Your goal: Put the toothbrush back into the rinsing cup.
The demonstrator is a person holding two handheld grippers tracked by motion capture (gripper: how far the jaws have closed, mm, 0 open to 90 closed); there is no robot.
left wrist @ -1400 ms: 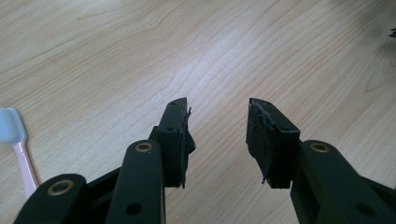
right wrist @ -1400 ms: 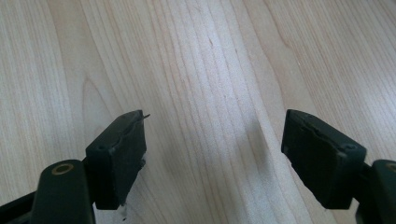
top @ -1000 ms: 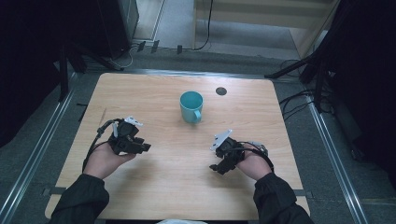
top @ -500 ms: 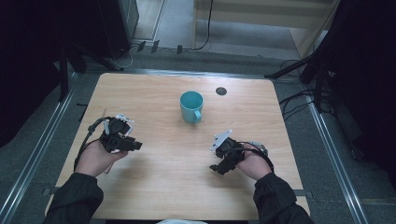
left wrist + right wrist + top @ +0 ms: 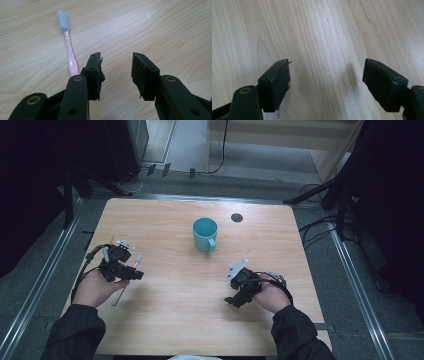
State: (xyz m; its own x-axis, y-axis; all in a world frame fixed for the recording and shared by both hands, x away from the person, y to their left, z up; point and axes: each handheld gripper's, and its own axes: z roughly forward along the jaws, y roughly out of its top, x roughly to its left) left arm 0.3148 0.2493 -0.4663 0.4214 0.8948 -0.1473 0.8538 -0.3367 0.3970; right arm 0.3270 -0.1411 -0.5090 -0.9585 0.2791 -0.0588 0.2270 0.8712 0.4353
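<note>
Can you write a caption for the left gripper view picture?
Open left gripper hovers over the wooden table, beside a pink plastic toothbrush with pale blue bristles.

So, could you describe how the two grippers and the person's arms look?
Both grippers, the left gripper and the right gripper, are black, with two blocky jaws on brass-coloured pivot pins and ragged black pads. Each carries a pale grey three-cornered plate on top and trails a black cable. The person wears dark long sleeves.

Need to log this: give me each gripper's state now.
Left gripper: jaws open, nothing between them; the toothbrush lies beside them on the table.
Right gripper: jaws open, empty.
</note>
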